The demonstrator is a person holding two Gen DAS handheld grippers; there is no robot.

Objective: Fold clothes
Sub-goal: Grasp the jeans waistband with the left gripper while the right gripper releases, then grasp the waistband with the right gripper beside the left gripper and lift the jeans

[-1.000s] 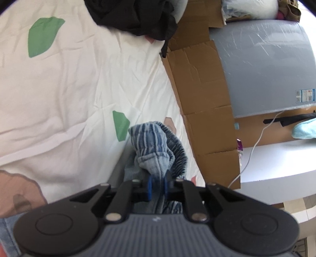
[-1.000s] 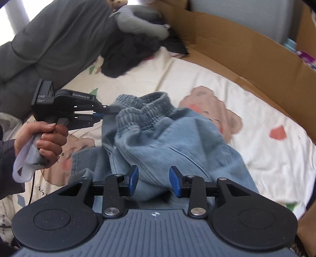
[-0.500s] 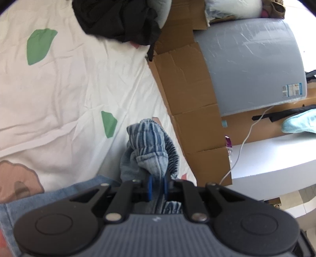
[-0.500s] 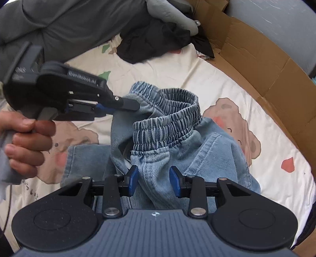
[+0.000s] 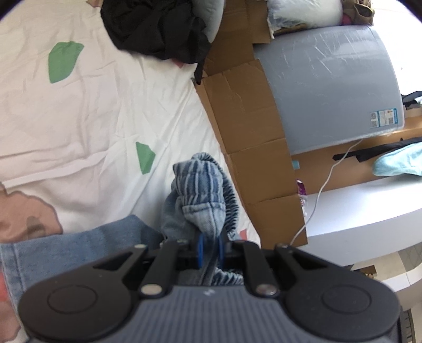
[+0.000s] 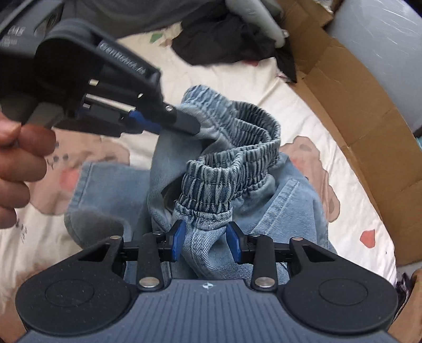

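Observation:
Light blue jeans (image 6: 290,211) with an elastic waistband (image 6: 232,163) lie bunched on a white printed bed sheet (image 6: 316,118). My left gripper (image 5: 209,249) is shut on a fold of the waistband (image 5: 200,190) and holds it raised off the sheet. In the right wrist view the left gripper (image 6: 190,124) comes in from the upper left, held by a hand (image 6: 15,163). My right gripper (image 6: 205,241) is open, and the near part of the waistband sits between its blue pads (image 6: 176,240), which stand apart.
A black garment (image 5: 158,29) lies heaped at the far end of the sheet (image 5: 105,105). Cardboard (image 5: 245,110) walls the bed's right side, with a grey panel (image 5: 329,84) and a white cable (image 5: 324,182) beyond. A grey garment (image 6: 263,21) lies beside the black one (image 6: 226,37).
My right gripper has moved in on the jeans until the waistband sits between its open fingers. The left gripper, still clamped on the waistband, has drawn closer to the right one.

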